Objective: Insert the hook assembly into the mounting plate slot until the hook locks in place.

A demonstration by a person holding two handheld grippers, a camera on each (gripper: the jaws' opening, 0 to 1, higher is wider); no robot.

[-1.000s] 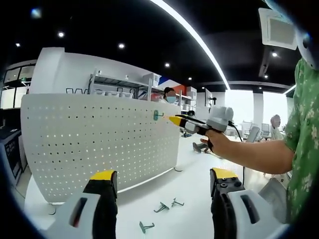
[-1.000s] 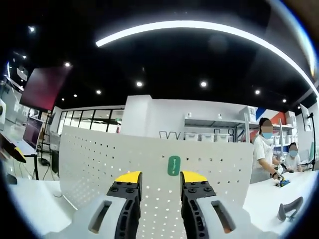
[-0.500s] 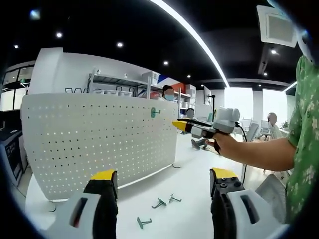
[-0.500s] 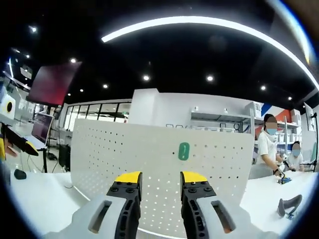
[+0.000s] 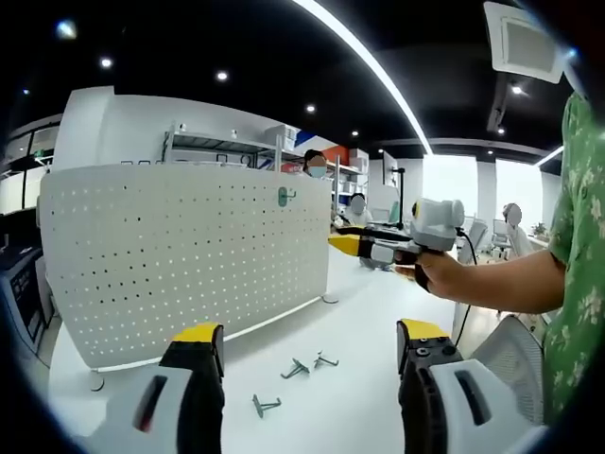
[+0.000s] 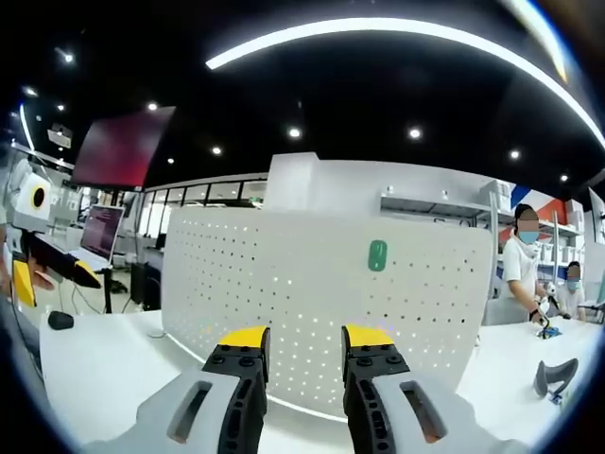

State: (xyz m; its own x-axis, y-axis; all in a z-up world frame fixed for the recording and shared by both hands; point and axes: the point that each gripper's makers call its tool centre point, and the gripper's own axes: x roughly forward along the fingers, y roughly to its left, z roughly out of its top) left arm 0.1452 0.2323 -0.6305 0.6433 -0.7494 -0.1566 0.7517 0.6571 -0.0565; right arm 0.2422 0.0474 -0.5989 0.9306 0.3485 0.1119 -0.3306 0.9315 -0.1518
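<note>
Green hook (image 6: 377, 255) sits on upright white perforated plate (image 6: 312, 303), ahead of and above our empty, parted right gripper (image 6: 299, 342). Spare grey hooks (image 5: 293, 371) lie between left gripper (image 5: 304, 339)'s parted jaws: we judge left nearer.

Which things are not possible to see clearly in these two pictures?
- Green hook on the pegboard: too small in both views to tell if it is locked.
- Three loose hooks on the table, left gripper view: too small to tell their shape.
- Pegboard base, right gripper view: hidden behind the right gripper fingers.
- Left gripper: its body is cut off by the bottom edge.
</note>
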